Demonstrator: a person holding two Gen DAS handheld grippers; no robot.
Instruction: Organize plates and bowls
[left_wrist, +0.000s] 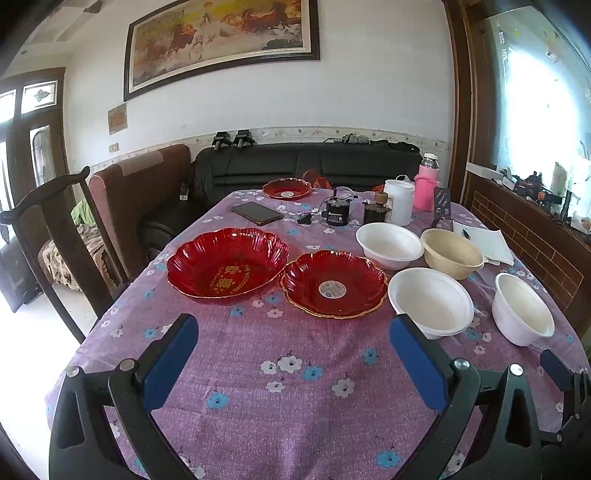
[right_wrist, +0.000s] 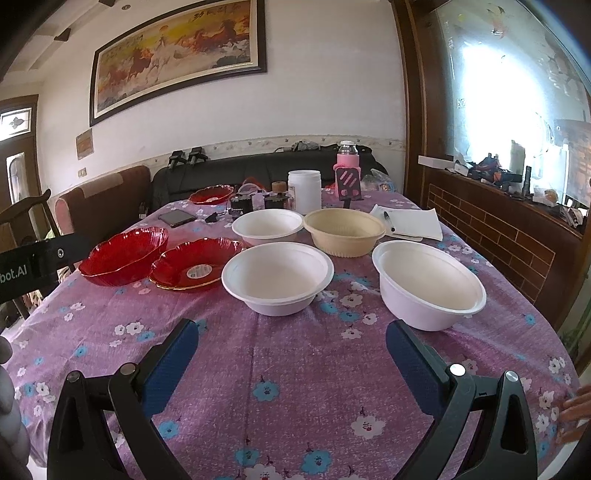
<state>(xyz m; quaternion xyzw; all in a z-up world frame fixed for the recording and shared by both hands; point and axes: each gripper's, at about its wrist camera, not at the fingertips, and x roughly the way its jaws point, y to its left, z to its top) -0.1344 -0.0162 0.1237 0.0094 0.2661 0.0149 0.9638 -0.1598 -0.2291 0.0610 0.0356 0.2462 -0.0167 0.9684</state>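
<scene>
So the table (left_wrist: 295, 406) is covered in a purple flowered cloth, slightly textured weave, and everything sits toward the middle. Biggest piece is the large red dish (left_wrist: 227, 266), scalloped and ribbed, looks like glass or clear hard plastic with gold lettering inside. Just beside it on its right, the smaller red plate (left_wrist: 334, 283) with a gold rim and a sticker in the center. I'd guess both are stiff, slick and chippable, so grab the rim at a scallop and go gently.

Then the bowls: three white ones (right_wrist: 277, 277) (right_wrist: 428, 284) (right_wrist: 267, 226) that look like thin foam or light plastic, and a beige ribbed one (right_wrist: 344, 229) behind. Probably featherlight and easy to crush, so a soft pinch on the lip; they should nest. A third little red plate (left_wrist: 287, 188) sits at the far end.

Left gripper (left_wrist: 293, 363) and right gripper (right_wrist: 291, 363) both hover over bare cloth near the front edge, blue pads spread wide, holding nothing.
</scene>
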